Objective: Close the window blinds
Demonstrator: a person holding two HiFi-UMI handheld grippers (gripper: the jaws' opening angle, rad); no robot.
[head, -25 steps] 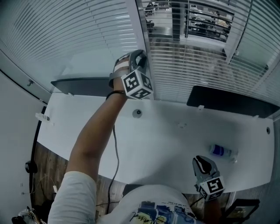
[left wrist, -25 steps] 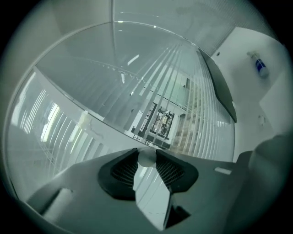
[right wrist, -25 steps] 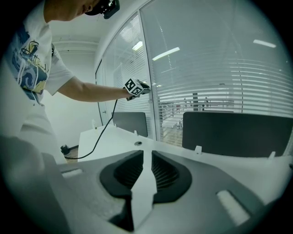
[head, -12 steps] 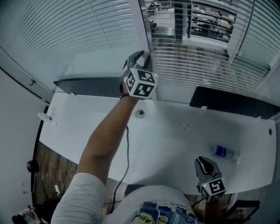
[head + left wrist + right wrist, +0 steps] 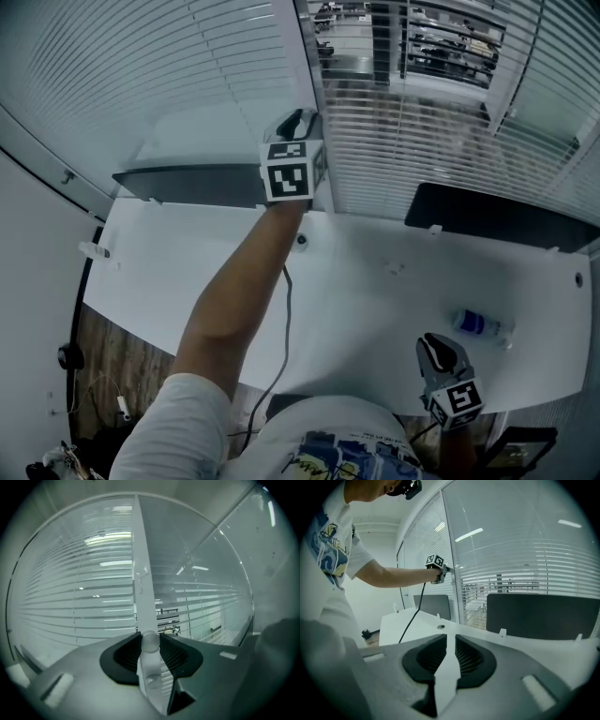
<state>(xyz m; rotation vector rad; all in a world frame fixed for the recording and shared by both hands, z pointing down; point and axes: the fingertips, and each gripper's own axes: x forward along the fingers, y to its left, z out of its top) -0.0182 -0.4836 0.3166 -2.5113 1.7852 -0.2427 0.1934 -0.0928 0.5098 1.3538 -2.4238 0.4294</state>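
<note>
Wand (image 5: pixel 151 679), round translucent plastic, clamped by ribbed black left gripper (image 5: pixel 150 642)

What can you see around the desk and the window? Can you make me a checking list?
Surface: white desk, mostly bare.
Job's things: window blinds, slats open enough to show the room beyond; a pale wand beside the window frame.
Clutter: one small bottle lying on the desk; two dark panels along its back edge.
Grippers: left gripper up at the frame, shut on the wand; right gripper low at the desk's near edge, jaws slightly apart, empty.
Cables: a black cable hangs from the left gripper.
Surroundings: wood floor at left, with small things too dim to name.
</note>
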